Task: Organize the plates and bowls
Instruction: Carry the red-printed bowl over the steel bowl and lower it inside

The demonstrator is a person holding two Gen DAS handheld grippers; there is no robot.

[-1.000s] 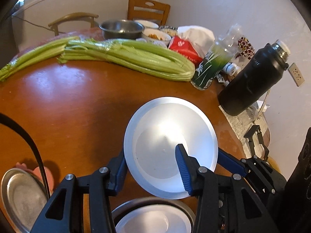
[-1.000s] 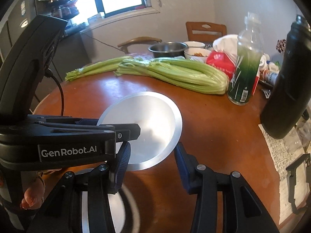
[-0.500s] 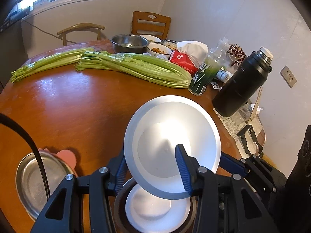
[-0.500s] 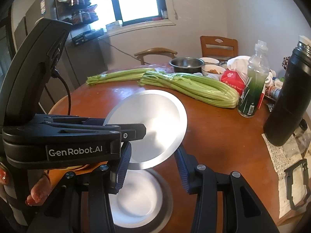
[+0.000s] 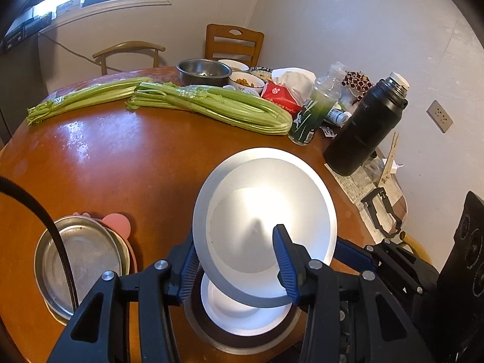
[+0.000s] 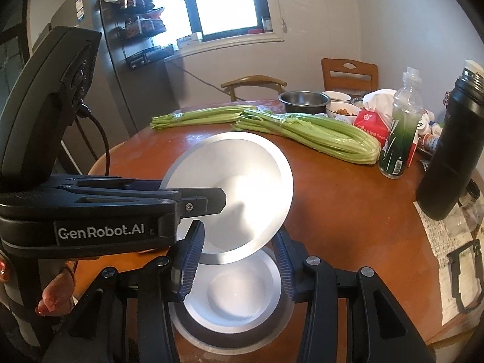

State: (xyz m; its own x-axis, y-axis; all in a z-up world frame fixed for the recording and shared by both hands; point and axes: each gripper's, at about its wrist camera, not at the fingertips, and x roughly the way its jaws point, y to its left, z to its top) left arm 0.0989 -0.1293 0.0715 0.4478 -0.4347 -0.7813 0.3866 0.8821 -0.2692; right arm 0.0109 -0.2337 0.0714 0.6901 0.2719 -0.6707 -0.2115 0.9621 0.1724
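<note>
**Legible markings**

One marking reads cleanly: "GenRobot.AI", white letters on a black plate on the side of the black plastic left gripper (image 6: 211,202), seen from the right wrist.

The clear plastic bottle of green liquid (image 6: 400,142) has a dark green label with white graphics; its print is too small to read. The red carton with a white round emblem (image 6: 370,124) carries a line of small characters, illegible. The tall black steel flask (image 5: 366,127) bears a small pale logo near its shoulder, unreadable.
</note>
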